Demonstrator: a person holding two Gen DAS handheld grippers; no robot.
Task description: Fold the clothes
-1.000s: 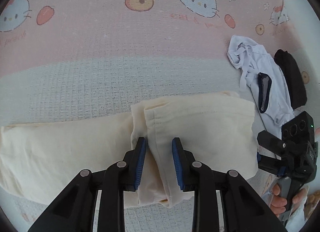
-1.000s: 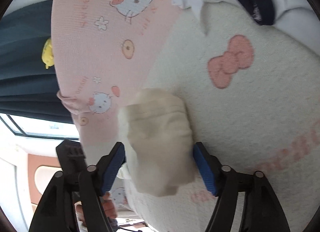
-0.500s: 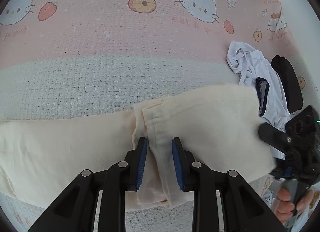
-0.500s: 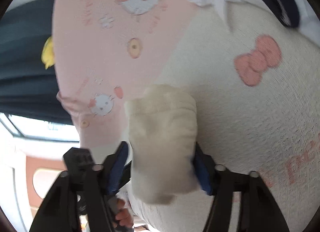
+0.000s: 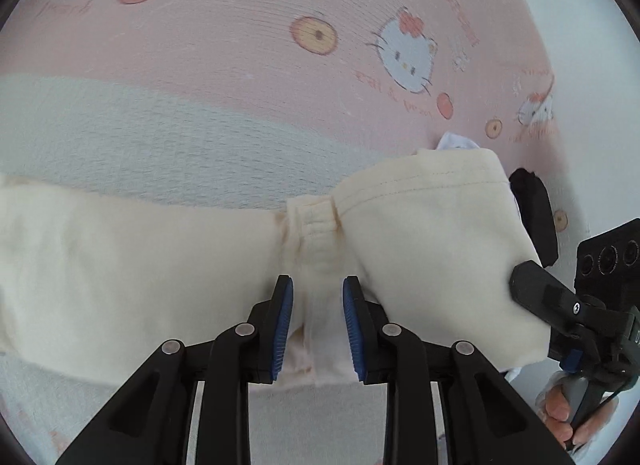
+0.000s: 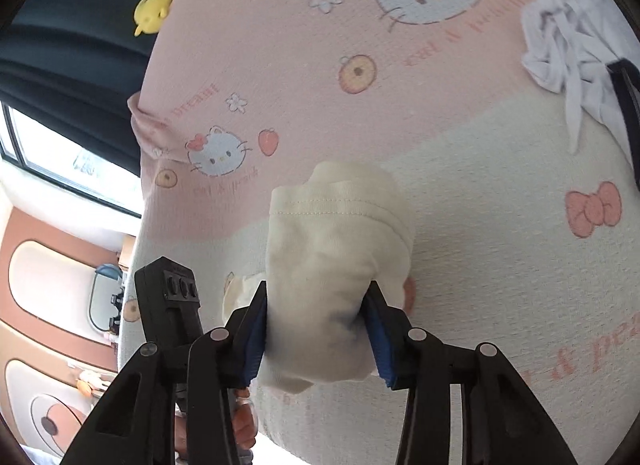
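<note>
A cream garment (image 5: 120, 265) lies stretched across the bed cover. My left gripper (image 5: 317, 325) has the garment's bunched middle seam between its blue pads, and its jaws are opening, with the cloth still filling the gap. My right gripper (image 6: 318, 329) is closing on the garment's folded end (image 6: 336, 233); both pads press into the cloth and hold it up off the cover. In the left wrist view that lifted end (image 5: 440, 245) hangs at the right with the right gripper (image 5: 528, 289) against it.
The pink and white cartoon-cat bed cover (image 5: 240, 45) fills both views. A crumpled white garment with dark trim (image 6: 568, 37) and a black item (image 5: 534, 217) lie at the right. A yellow plush toy (image 6: 156, 5) sits past the bed's edge, by a window (image 6: 60, 161).
My right gripper closed on the garment's end and rose, lifting it off the cover. In the left wrist view that raised end now hides most of the white garment.
</note>
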